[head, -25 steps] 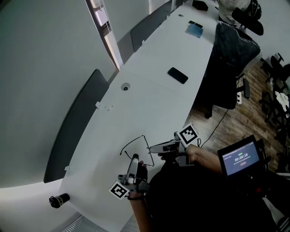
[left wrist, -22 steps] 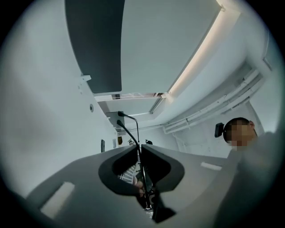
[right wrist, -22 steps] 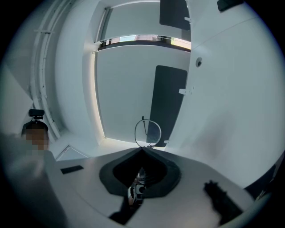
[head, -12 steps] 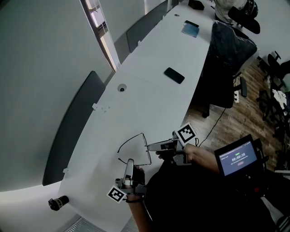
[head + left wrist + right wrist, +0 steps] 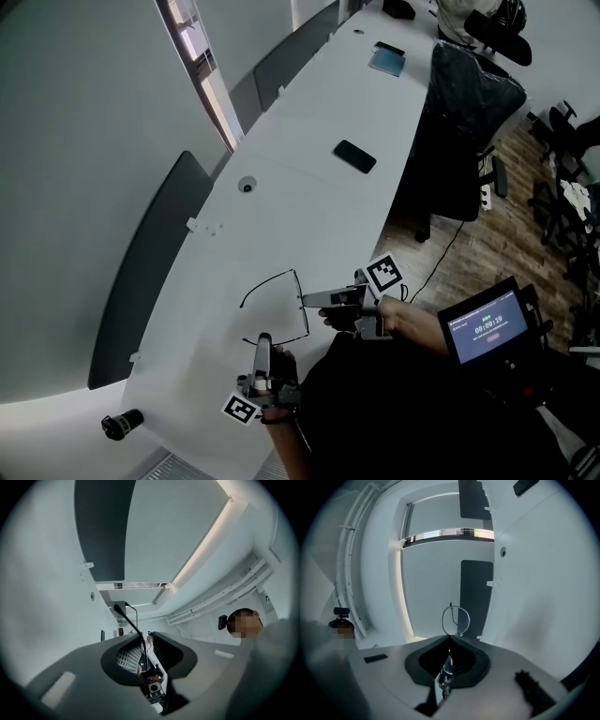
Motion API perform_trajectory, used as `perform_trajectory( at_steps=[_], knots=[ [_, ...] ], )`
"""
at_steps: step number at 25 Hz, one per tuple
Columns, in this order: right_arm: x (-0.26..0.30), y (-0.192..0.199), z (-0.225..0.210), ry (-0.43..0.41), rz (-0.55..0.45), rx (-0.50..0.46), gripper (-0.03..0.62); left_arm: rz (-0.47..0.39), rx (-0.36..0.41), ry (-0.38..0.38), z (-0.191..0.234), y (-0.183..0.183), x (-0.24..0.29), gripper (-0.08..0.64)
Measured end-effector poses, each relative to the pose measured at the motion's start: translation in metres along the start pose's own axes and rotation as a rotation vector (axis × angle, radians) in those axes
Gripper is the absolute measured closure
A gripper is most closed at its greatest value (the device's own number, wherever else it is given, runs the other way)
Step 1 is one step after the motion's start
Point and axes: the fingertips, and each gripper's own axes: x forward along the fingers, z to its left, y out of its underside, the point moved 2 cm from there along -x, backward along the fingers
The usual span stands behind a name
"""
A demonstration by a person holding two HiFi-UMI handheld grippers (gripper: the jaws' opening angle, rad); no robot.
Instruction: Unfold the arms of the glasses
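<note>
Fingers (image 5: 389, 677) on the right clamp round-rimmed wire glasses (image 5: 455, 619).

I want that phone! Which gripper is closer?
Right. The right gripper, holding the glasses, is down the table from the phone; the left gripper, jaws opening around one arm, is farther off.

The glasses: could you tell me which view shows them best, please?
The head view: it shows the whole wire frame of the glasses, between the left gripper and the right gripper. The left gripper view shows only one arm between opening jaws; the right gripper view, one lens rim beyond closed jaws.
</note>
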Motion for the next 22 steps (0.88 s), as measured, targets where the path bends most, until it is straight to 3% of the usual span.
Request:
perform_trajectory(
  at_steps=[3,11,22],
  knots=[
    [-0.004,-0.003,0.002,-0.024,-0.020,0.014,0.583,-0.063,0.046,-0.022,0.002,-0.015,-0.007,0.437],
    [-0.013,-0.019,0.014,-0.097,-0.106,0.021,0.583,-0.312,0.074,-0.142,0.023,-0.070,-0.046,0.442],
    [-0.010,-0.016,0.013,-0.086,-0.103,0.006,0.583,-0.307,0.028,-0.179,0.042,-0.058,-0.049,0.448]
  ],
)
